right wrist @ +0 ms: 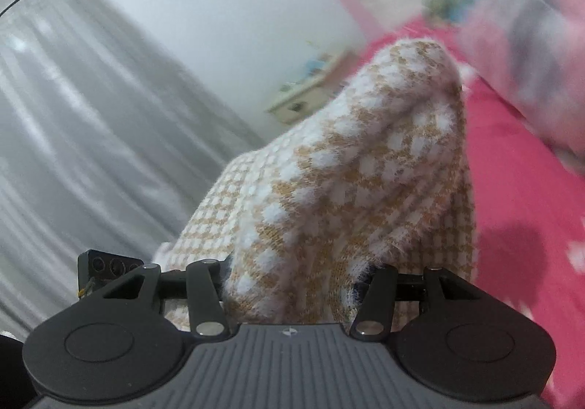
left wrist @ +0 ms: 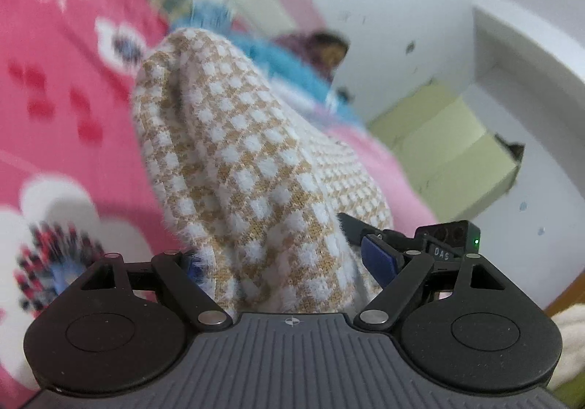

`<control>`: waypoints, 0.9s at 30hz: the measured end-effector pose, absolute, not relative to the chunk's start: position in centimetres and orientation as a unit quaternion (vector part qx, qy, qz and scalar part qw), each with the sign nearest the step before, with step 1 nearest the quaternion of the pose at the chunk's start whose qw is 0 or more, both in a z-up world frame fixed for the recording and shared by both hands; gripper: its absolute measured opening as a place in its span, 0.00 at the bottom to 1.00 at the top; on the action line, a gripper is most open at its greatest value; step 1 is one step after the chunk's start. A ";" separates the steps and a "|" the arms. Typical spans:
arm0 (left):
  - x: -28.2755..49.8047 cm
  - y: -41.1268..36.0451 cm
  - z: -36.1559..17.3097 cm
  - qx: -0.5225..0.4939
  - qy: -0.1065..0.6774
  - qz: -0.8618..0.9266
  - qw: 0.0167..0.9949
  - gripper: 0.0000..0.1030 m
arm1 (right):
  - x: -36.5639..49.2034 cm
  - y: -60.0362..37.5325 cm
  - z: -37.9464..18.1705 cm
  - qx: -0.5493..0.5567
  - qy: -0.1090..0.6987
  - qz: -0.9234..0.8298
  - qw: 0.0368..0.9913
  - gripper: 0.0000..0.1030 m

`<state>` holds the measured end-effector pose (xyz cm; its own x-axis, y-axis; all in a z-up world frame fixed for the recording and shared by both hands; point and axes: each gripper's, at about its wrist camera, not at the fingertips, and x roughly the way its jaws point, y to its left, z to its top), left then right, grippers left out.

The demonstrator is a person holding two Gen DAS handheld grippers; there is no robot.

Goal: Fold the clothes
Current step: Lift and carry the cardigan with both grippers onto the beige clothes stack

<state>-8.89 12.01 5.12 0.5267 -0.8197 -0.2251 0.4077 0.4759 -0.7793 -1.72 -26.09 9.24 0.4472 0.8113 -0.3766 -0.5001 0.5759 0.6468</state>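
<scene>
Both grippers have a bunched fold of the same tan-and-white checked knit garment [left wrist: 252, 167] between their blue pads: the left gripper [left wrist: 289, 262] is clamped on a thick wad of it, jaws standing wide around the bulk, and the right gripper [right wrist: 296, 273] is clenched on another gathered edge, the fuzzy knit spilling over both fingers. The garment hangs forward from the two grips and rises in a peaked drape above the pink floral bedspread [left wrist: 55, 87], with a blue fluffy item [left wrist: 278, 58] lying further back on the bed. The likely trouble from here is slippage: each grip holds a rounded wad, not a flat edge, so the soft, hairy knit could creep out of the pads as its weight pulls, more so on the left, where the right-hand pad looks only partly covered. The two holds may also sit on uneven layers, which would give a crooked fold, and the trailing cloth could drag the blue item. The only readable writing is "DAS" on a small black module [left wrist: 446, 241] beside the left gripper, near a green light
</scene>
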 end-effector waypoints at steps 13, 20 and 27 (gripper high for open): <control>-25.5 27.5 16.3 -0.373 0.135 -0.090 0.914 0.80 | 1.5 3.1 20.6 0.064 0.360 0.674 0.642 0.53; -32.2 34.1 9.7 -0.456 0.163 0.049 0.873 0.81 | -1.0 18.7 12.3 -0.043 0.437 0.702 0.561 0.55; -32.4 36.3 2.7 -0.505 0.177 0.105 0.838 0.79 | -2.4 23.4 7.6 -0.047 0.464 0.704 0.535 0.56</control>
